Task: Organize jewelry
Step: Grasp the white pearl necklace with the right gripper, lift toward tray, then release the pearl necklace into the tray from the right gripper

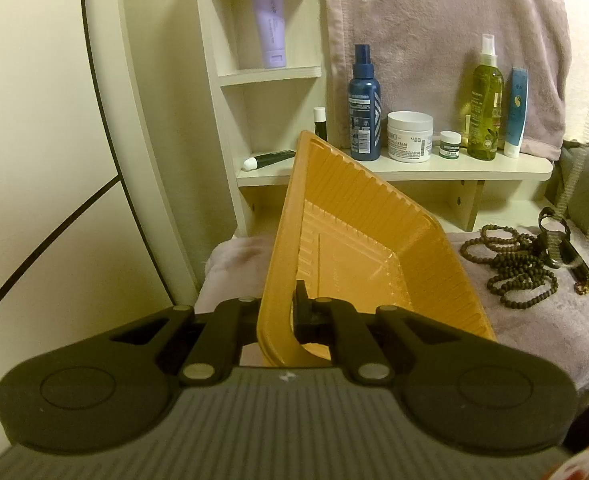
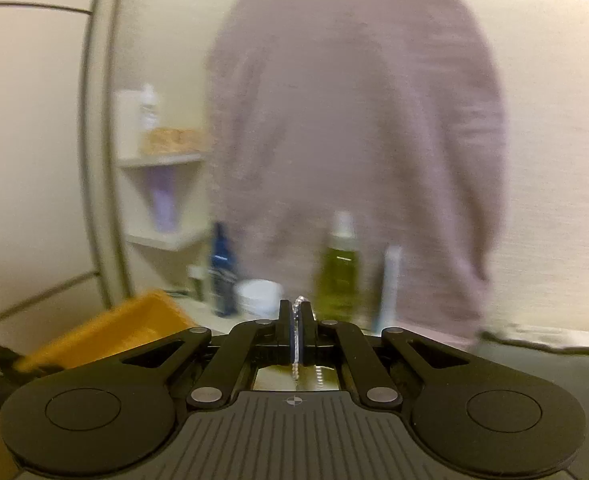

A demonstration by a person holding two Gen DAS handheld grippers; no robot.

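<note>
My left gripper [image 1: 282,312] is shut on the near wall of an orange plastic tray [image 1: 358,240] and holds it tilted up on edge over the pink cloth. The tray looks empty. A dark beaded necklace [image 1: 510,268] and a black watch [image 1: 558,240] lie on the cloth to the tray's right. My right gripper [image 2: 296,320] is shut on a thin silver bead chain [image 2: 297,372] that hangs down between its fingers. The right wrist view is blurred; the orange tray also shows in it [image 2: 106,328] at lower left.
A white shelf unit [image 1: 394,168] stands behind with a blue spray bottle [image 1: 363,104], a white cream jar [image 1: 409,136], a green bottle [image 1: 485,100] and tubes. A pink towel [image 1: 434,32] hangs behind it. A wall is at the left.
</note>
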